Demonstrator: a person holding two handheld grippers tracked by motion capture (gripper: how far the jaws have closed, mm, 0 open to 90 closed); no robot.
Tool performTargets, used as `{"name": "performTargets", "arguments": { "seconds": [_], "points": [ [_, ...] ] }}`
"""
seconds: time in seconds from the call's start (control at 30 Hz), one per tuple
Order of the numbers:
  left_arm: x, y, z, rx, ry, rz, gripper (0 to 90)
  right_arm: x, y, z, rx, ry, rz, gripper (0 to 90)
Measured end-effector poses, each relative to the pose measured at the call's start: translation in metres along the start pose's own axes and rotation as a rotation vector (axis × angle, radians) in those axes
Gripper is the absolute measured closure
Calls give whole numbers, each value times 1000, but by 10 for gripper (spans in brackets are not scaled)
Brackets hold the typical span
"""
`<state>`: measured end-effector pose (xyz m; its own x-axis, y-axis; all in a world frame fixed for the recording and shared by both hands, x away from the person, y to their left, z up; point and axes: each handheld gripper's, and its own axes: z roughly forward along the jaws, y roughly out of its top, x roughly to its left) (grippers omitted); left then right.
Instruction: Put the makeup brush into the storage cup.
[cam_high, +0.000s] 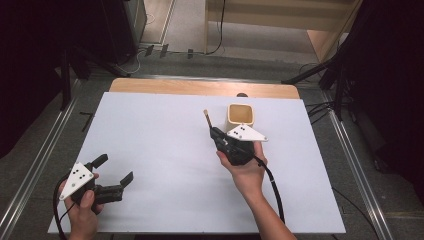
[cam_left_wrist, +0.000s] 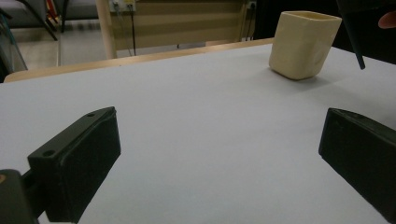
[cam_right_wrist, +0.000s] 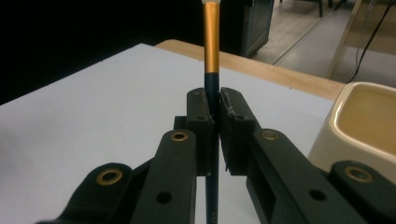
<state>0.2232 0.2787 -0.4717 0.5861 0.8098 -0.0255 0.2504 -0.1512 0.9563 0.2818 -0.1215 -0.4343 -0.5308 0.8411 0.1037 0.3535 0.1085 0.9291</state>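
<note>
Gripping a slim dark brush (cam_right_wrist: 212, 93) with a gold ferrule, the right claw (cam_high: 216, 134) holds it just beside the square cream cup (cam_high: 241, 116); the left claw (cam_high: 114, 170) gapes wide, well apart from the cup

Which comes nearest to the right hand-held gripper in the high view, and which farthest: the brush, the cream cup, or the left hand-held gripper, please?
From the right hand-held gripper:
1. Brush: clamped between its jaws, its tip pointing to the table's far side.
2. Cream cup: just beyond it, slightly right, apart.
3. Left hand-held gripper: open, at the near left corner of the table.
</note>
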Motion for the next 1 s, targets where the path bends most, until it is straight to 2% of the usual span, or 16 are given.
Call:
{"name": "performTargets", "arguments": {
  "seconds": [0.13, 0.3, 0.67, 0.8, 1.0],
  "points": [
    [0, 0, 0, 0, 0, 0, 0, -3, 1, -3, -45, -9, -3, 845],
    [0, 0, 0, -3, 0, -2, 0, -8, 1, -4, -101, -23, -37, 845],
    [0, 0, 0, 0, -1, -2, 0, -18, 3, -10, -203, -24, -5, 845],
    [0, 0, 0, 1, -3, -1, 0, -22, 6, -13, -236, -36, -7, 845],
    [-1, 0, 1, -5, -5, -2, 0, -29, 10, -17, -258, -50, -7, 845]
  ]
}}
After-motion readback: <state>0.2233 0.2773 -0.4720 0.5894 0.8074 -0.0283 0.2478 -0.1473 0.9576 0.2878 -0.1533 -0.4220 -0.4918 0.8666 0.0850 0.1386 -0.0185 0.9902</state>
